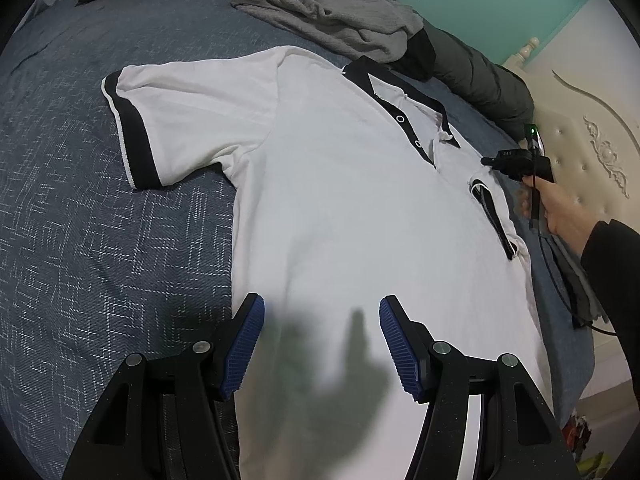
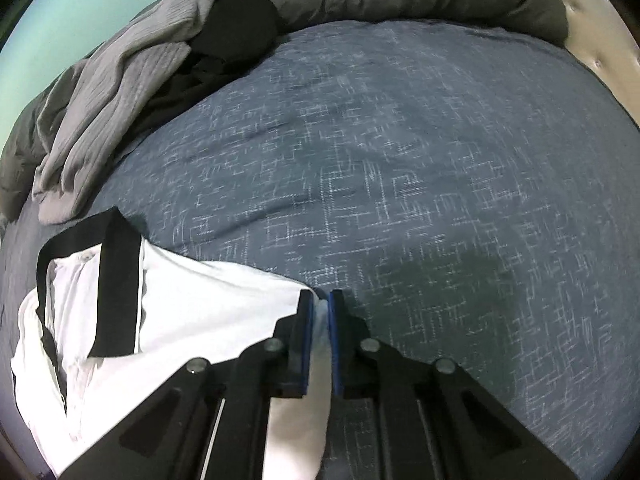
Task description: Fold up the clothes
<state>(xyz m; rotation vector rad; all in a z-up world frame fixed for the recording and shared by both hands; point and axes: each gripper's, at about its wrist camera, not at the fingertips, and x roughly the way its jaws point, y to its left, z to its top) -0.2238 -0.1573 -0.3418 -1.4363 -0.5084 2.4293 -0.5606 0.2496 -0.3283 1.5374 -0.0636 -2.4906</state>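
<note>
A white polo shirt [image 1: 340,208] with black collar and black sleeve cuffs lies face up on the blue bedspread [image 1: 80,240]. Its far sleeve is spread out; its near sleeve is folded in over the body. My left gripper [image 1: 320,316] is open and empty, hovering above the shirt's lower body. My right gripper [image 2: 321,300] is shut on the white shirt [image 2: 208,304] at its shoulder edge, next to the folded-in black cuff [image 2: 116,292]. It also shows in the left wrist view [image 1: 516,164], held by a hand at the shirt's right side.
A crumpled grey garment [image 1: 332,12] and a black garment [image 1: 420,52] lie beyond the collar. A dark grey duvet [image 1: 484,80] is bunched along the bed's far edge. A cream padded headboard [image 1: 592,148] stands at the right. A black cable [image 1: 560,280] trails from the right gripper.
</note>
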